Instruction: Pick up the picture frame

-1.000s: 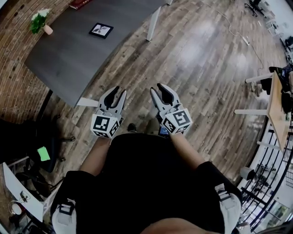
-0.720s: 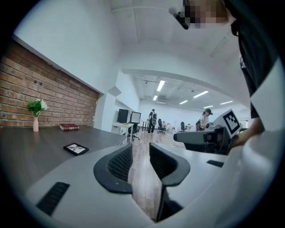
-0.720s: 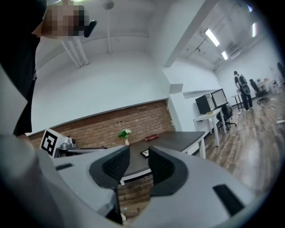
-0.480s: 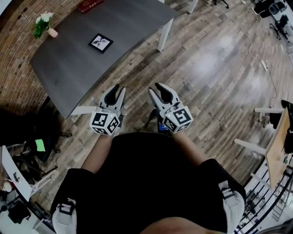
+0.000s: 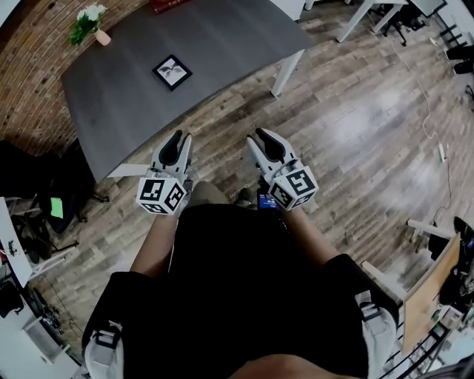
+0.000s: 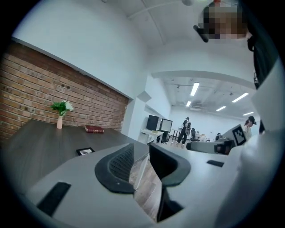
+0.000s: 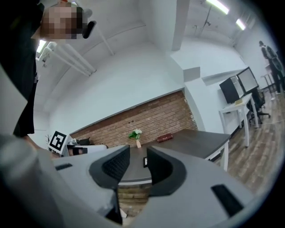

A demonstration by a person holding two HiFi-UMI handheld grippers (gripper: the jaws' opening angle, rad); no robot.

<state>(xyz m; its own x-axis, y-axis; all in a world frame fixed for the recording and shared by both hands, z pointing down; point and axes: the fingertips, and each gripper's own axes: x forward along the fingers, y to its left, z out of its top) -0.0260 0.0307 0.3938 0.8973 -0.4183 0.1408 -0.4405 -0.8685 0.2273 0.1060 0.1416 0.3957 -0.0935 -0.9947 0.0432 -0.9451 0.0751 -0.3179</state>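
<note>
The picture frame is small, black-edged and lies flat on the dark grey table, well ahead of both grippers. My left gripper is held in front of the body near the table's front corner, open and empty. My right gripper is level with it over the wood floor, also open and empty. In the left gripper view the frame shows left of the left gripper. In the right gripper view the frame shows in the gap of the right gripper.
A vase with a green plant and a red book stand at the table's far side by the brick wall. A white table leg is ahead on the right. Dark chairs and bags are at the left. People stand far off.
The table and frame have shifted right and nearer in the head view. Both grippers stay open in front of the body, the left one now closer to the table corner.
</note>
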